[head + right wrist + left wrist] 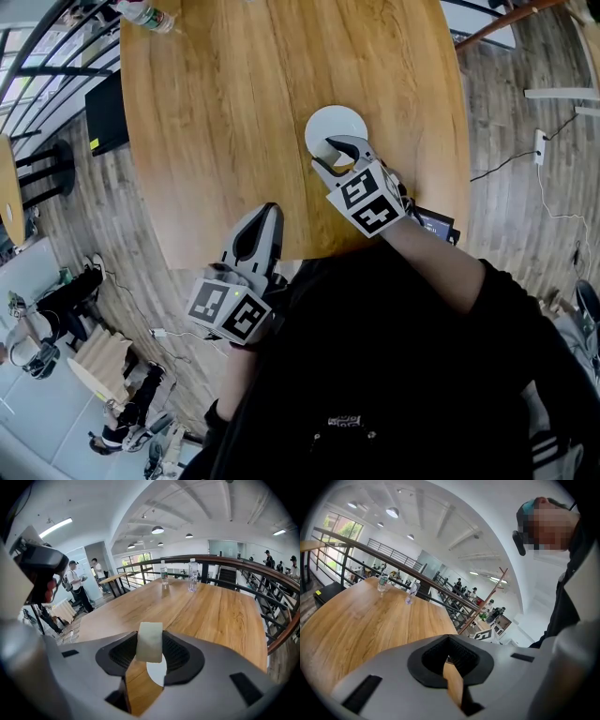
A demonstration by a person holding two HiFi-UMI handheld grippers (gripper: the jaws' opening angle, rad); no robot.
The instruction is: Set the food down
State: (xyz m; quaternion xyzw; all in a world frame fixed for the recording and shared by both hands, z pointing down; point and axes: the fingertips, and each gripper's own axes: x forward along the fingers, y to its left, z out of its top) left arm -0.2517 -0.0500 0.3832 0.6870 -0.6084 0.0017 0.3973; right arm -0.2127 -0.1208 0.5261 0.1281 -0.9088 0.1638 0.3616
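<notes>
Your black top (403,375) fills the near foreground of the head view. Ahead of it, your right gripper (330,155) has its jaws clamped on the food (149,641), a pale flat rectangular slice pinched at the tips and standing on edge. It is held over the plate (342,122), which is white and sits on the tabletop (216,112) right of centre, close to the near edge. I cannot tell whether the slice touches the plate.

Your left gripper (267,214) has its jaws together with nothing between them. Its tips lie just over the tabletop's near edge, well apart from the plate.

In the head view the right jaws hide nearly all of the food and cover the plate's near rim. The tabletop's far edge is cut off at the top of that view. What kind of food it is cannot be made out.

The tabletop is round, of light wood planks. Bottles (163,576) stand at its far edge. Beyond them are a dark railing (243,562), plank flooring with loose cables (525,159), ceiling lamps and distant people.
</notes>
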